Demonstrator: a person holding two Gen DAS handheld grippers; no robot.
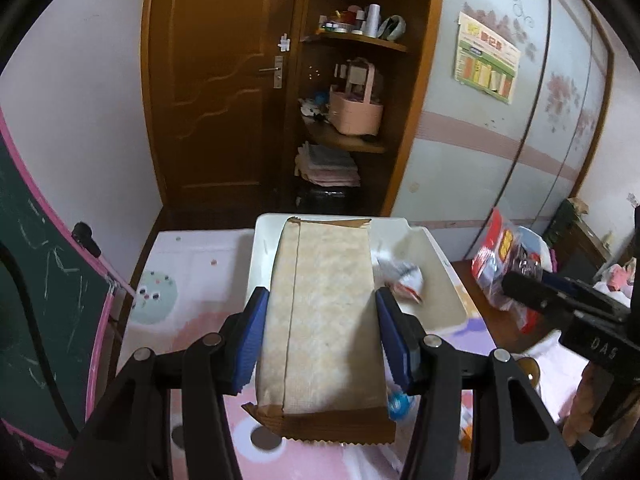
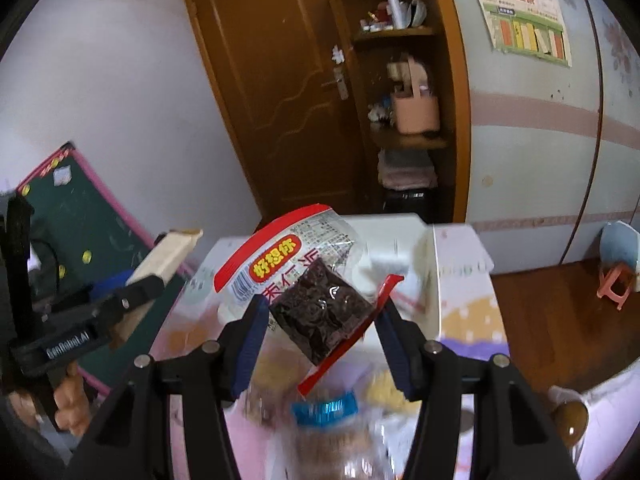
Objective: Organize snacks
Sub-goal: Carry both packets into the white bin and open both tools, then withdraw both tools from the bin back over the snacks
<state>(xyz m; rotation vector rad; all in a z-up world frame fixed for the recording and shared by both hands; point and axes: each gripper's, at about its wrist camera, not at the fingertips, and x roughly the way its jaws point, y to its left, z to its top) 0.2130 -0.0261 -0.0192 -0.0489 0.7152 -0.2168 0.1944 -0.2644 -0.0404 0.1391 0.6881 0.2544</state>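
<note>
My left gripper [image 1: 322, 334] is shut on a long beige snack pack with brown crimped ends [image 1: 324, 312], held in the air above the table. Beyond it stands a white bin [image 1: 436, 264] holding a small white and red wrapper [image 1: 404, 276]. My right gripper [image 2: 320, 334] is shut on a clear red-edged bag of dark dried fruit [image 2: 308, 284], also lifted. From the left wrist view the right gripper [image 1: 516, 284] with that bag [image 1: 496, 256] appears at the right. The right wrist view catches the left gripper [image 2: 132, 284] and the beige pack [image 2: 168, 256] at its left.
A blue-capped clear jar [image 2: 326, 408] stands just below the right gripper. The table wears a pink cartoon-print cloth [image 1: 188, 280]. A green chalkboard with a pink frame [image 1: 44, 280] leans at the left. A wooden door, open shelves and a pink stool [image 2: 614, 282] lie beyond.
</note>
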